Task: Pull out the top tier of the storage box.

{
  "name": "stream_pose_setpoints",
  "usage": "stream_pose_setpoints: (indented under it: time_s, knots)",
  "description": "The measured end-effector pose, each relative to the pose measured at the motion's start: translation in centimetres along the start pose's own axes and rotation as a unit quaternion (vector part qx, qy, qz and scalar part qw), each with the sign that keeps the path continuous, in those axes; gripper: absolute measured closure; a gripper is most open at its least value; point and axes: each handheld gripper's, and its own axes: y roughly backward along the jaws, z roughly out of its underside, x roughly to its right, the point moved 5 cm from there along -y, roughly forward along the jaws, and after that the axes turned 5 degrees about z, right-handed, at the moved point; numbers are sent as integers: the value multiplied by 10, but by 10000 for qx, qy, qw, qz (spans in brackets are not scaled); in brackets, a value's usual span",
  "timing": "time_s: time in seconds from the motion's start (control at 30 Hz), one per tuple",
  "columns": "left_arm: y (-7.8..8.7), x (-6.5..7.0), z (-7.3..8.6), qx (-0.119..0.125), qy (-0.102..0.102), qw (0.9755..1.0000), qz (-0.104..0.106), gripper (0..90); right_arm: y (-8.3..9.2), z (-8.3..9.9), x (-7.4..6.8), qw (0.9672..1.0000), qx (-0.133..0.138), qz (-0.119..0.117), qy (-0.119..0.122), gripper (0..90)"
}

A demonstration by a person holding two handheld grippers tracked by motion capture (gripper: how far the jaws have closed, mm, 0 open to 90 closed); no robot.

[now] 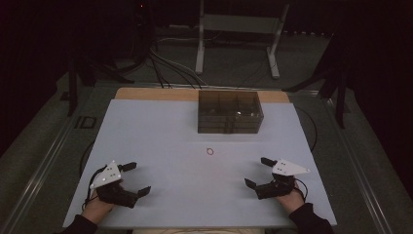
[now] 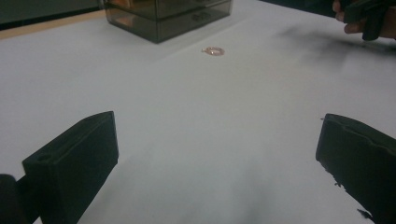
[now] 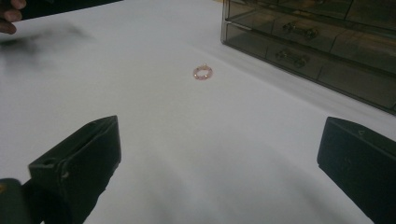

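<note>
High view: left tool (image 1: 134, 179) and right tool (image 1: 258, 172) rest low on the white table (image 1: 160, 136), jaws spread wide, nothing between them. A small pink ring (image 1: 210, 151) lies between them, nearer the smoky drawer box (image 1: 230, 112) at the far edge. Left gripper view: ring (image 2: 214, 51) ahead of wide-apart jaws, box (image 2: 168, 16) beyond, the other hand (image 2: 364, 21) at upper right. Right gripper view: ring (image 3: 202, 72), and the box's drawer handles (image 3: 292, 57), seen clearly here.
</note>
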Motion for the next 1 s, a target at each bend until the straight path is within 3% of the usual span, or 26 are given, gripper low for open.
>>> stream_pose_setpoints:
  time_s: [0.43,0.67,1.0]
  knots:
    - [3,1,-1,88,-7,9999,-58,0,1,-1,1,9998,-11,215,-51,0]
    - [5,2,-3,136,-34,9999,-95,0,1,-1,-3,9997,-91,197,76,0]
    - [3,2,-3,84,-48,10000,-12,0,3,-5,-7,9997,3,211,124,0]
